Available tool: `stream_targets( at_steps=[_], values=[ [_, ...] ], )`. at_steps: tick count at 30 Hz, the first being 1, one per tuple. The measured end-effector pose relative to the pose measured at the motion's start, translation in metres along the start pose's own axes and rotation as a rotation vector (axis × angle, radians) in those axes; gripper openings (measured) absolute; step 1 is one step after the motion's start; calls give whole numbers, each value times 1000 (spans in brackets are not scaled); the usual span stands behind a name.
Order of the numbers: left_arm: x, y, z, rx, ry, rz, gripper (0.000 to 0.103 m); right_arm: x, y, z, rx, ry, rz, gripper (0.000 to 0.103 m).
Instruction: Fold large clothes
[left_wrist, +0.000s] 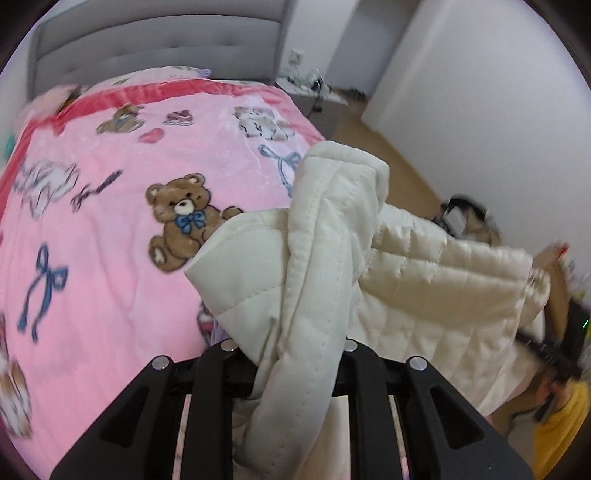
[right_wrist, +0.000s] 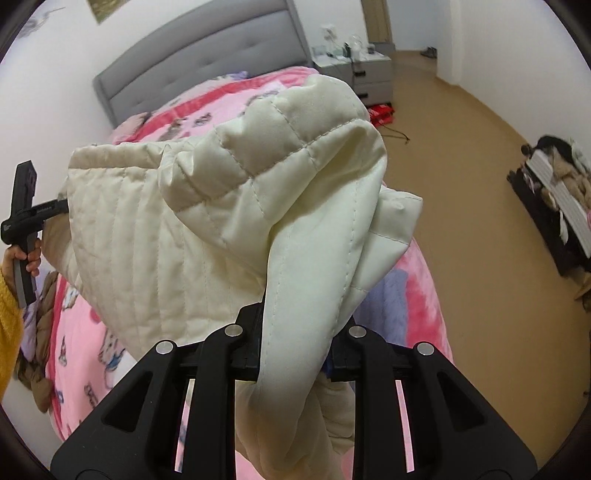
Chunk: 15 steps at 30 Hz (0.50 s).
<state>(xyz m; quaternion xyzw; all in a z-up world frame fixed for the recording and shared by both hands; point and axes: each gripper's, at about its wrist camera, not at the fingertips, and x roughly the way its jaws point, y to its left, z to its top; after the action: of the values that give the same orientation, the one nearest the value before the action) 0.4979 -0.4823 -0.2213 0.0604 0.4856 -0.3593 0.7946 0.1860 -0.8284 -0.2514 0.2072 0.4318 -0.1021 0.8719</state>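
Observation:
A cream quilted jacket (left_wrist: 424, 266) hangs stretched between my two grippers above the bed. In the left wrist view my left gripper (left_wrist: 295, 363) is shut on a stitched edge of the jacket, which bunches up between its black fingers. The right gripper (left_wrist: 543, 345) shows at the far right, in a hand with a yellow sleeve (left_wrist: 565, 424). In the right wrist view my right gripper (right_wrist: 295, 349) is shut on another fold of the jacket (right_wrist: 229, 199). The left gripper (right_wrist: 61, 207) shows at the left edge, clamped on the jacket's far end.
A pink blanket (left_wrist: 110, 229) printed with teddy bears and bows covers the bed. A grey padded headboard (right_wrist: 207, 62) stands behind it, with a grey nightstand (right_wrist: 369, 72) beside. On the wooden floor (right_wrist: 472, 206) lie a red box (right_wrist: 382, 112) and a dark pile of things (right_wrist: 557, 199) by the wall.

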Motion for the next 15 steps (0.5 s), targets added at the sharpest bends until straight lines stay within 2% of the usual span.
stream_targets(
  at_steps=[6,10,13,15],
  values=[
    [51,15,21,4,54,25,19,30,-29,-3,30,50,-12,22],
    [85,30,16,-2,109,58,21,57,-40,-13,83,100,-43,25],
    [110,36,6,9,126,73,27,78,-46,-23,102,122,-70,30],
    [121,40,2,19,129,84,34,91,-48,-29,128,134,-88,40]
  ],
)
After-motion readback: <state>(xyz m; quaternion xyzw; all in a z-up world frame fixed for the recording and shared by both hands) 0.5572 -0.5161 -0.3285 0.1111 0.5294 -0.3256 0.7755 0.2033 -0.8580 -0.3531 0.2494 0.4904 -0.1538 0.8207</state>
